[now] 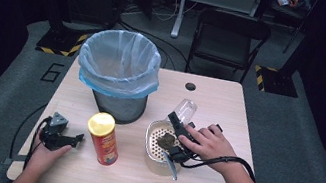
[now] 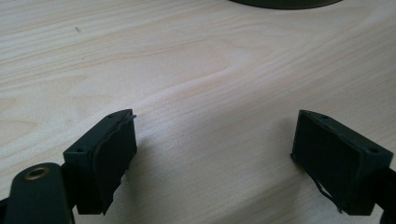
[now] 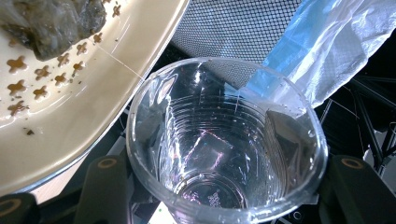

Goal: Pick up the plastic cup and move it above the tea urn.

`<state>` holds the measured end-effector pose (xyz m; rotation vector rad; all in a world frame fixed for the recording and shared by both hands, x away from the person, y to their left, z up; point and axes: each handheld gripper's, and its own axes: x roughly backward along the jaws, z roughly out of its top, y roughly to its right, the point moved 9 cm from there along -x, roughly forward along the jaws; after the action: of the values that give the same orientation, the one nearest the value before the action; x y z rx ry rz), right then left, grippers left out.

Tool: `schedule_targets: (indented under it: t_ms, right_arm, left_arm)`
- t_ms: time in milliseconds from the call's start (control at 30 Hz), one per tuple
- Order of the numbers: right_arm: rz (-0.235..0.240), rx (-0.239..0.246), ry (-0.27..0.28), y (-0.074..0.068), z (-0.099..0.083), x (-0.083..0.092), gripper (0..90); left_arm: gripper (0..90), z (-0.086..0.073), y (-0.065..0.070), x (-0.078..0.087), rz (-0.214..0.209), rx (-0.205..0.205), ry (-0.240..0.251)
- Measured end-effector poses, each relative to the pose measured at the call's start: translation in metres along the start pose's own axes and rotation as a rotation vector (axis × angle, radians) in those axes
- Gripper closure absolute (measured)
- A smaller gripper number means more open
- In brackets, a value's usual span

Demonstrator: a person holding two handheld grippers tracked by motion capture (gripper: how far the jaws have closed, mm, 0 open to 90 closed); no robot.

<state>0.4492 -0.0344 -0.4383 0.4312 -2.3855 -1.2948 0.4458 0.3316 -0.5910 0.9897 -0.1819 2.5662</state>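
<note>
Right gripper point(image 1: 182, 136) jaws clamp a clear ribbed plastic cup point(image 3: 224, 144), tipped at 12 o'clock of the cream perforated strainer bowl point(image 1: 155, 141). Left gripper point(image 1: 61, 137) rests open-jawed on the pale wooden table point(image 2: 196, 70). We judge a steady, gentle squeeze keeps the cup undeformed.

Lab/studio w/ dark surrounds: small wooden table point(image 1: 220, 99) on grey carpet, hazard-tape bases point(image 1: 60, 45) at 11 & 1 o'clock, folding chair point(image 1: 229, 37) at 12.
</note>
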Motion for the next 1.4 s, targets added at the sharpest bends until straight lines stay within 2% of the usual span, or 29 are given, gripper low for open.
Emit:
schedule_targets:
  t_ms: [1033, 1400]
  right_arm:
    - [-0.014, 0.018, 0.001, 0.0012, 0.0009, 0.0028, 40.2]
    - [-0.052, 0.004, 0.0, 0.002, 0.0031, 0.0058, 40.2]
  left_arm:
    - [13.2, 0.0, 0.0, 0.0, 0.0, 0.0, 0.0]
    - [13.2, 0.0, 0.0, 0.0, 0.0, 0.0, 0.0]
